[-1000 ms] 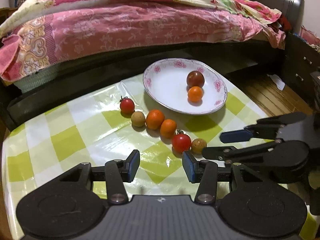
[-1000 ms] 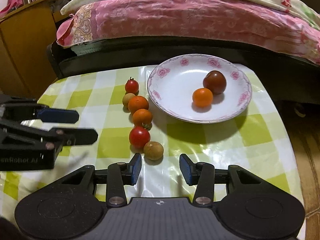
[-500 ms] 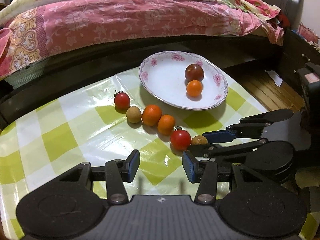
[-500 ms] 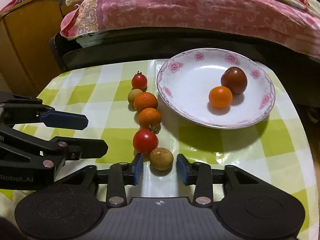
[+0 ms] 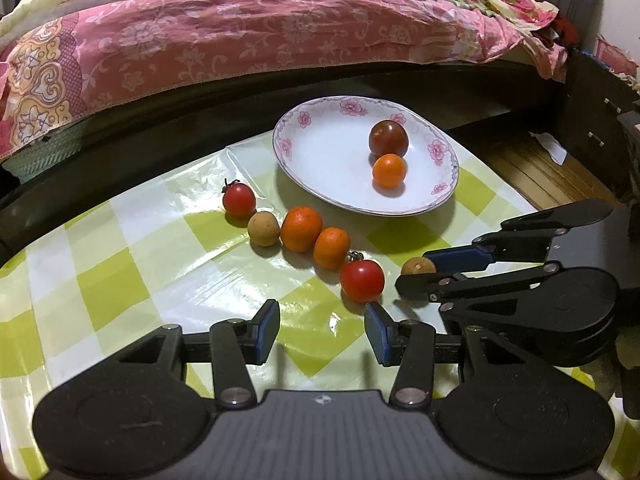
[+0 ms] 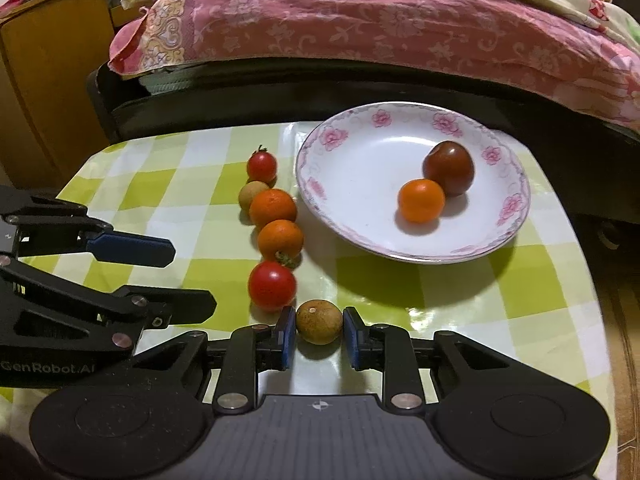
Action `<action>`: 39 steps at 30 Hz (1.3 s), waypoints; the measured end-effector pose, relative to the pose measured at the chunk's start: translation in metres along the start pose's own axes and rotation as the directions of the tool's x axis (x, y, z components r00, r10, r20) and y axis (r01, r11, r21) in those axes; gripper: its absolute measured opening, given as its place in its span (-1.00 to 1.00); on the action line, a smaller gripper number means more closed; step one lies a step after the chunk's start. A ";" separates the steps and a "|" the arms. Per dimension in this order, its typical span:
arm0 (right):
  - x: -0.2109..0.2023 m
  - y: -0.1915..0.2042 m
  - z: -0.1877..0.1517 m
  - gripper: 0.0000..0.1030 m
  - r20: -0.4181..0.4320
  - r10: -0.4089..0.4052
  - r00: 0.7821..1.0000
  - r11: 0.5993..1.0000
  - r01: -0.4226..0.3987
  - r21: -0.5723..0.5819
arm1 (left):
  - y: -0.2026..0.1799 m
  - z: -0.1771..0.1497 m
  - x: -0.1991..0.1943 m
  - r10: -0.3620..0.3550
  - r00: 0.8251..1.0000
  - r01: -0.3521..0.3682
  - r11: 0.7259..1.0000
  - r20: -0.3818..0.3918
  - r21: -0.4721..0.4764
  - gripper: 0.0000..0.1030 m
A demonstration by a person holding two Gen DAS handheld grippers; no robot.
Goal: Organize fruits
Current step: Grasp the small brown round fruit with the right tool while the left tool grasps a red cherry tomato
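Observation:
A white floral plate (image 6: 348, 184) (image 5: 320, 168) holds a dark tomato (image 6: 449, 167) and a small orange (image 6: 421, 201). Left of it lies a row of fruit: a red tomato (image 6: 262, 166), a brown longan (image 6: 246, 196), two oranges (image 6: 273, 208) (image 6: 280, 240) and a red tomato (image 6: 272, 286). My right gripper (image 6: 319, 334) has its pads closed against a brown longan (image 6: 319, 321) (image 5: 418, 267) at the row's near end, resting on the table. My left gripper (image 5: 322, 330) is open and empty, just in front of the near red tomato (image 5: 362, 280).
The table has a green and white checked cloth (image 6: 460, 300). A bed with a pink flowered cover (image 5: 240, 40) runs along the far side. A wooden cabinet (image 6: 44, 80) stands at the far left. Wooden floor (image 5: 532, 168) lies past the table's right edge.
My right gripper moved forward around the near longan and narrowed its jaws onto it. The left gripper shifted slightly forward and stayed open.

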State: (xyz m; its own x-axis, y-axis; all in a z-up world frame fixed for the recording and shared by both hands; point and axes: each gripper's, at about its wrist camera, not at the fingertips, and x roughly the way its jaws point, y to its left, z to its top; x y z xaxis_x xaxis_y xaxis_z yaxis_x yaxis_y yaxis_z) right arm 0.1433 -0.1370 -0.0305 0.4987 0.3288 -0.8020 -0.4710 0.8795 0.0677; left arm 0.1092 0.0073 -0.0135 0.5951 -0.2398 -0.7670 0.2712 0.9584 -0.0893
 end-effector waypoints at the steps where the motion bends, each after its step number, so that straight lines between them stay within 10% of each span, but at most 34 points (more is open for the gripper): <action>1: -0.001 0.000 0.000 -0.58 0.001 -0.007 1.000 1.000 0.007 -0.001 | -0.001 0.000 0.000 0.001 1.000 -0.001 1.000 0.000 0.002 0.04; 39: -0.023 -0.031 -0.011 -0.58 -0.006 -0.097 0.995 0.988 0.097 0.119 | -0.034 0.009 0.043 -0.039 0.999 0.037 0.996 0.027 0.080 0.04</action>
State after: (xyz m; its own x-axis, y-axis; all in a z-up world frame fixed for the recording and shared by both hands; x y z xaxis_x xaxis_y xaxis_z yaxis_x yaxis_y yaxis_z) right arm 0.1384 -0.1758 -0.0209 0.5373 0.2397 -0.8086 -0.3301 0.9420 0.0599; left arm 0.1324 -0.0371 -0.0377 0.6044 -0.2815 -0.7453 0.3524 0.9335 -0.0668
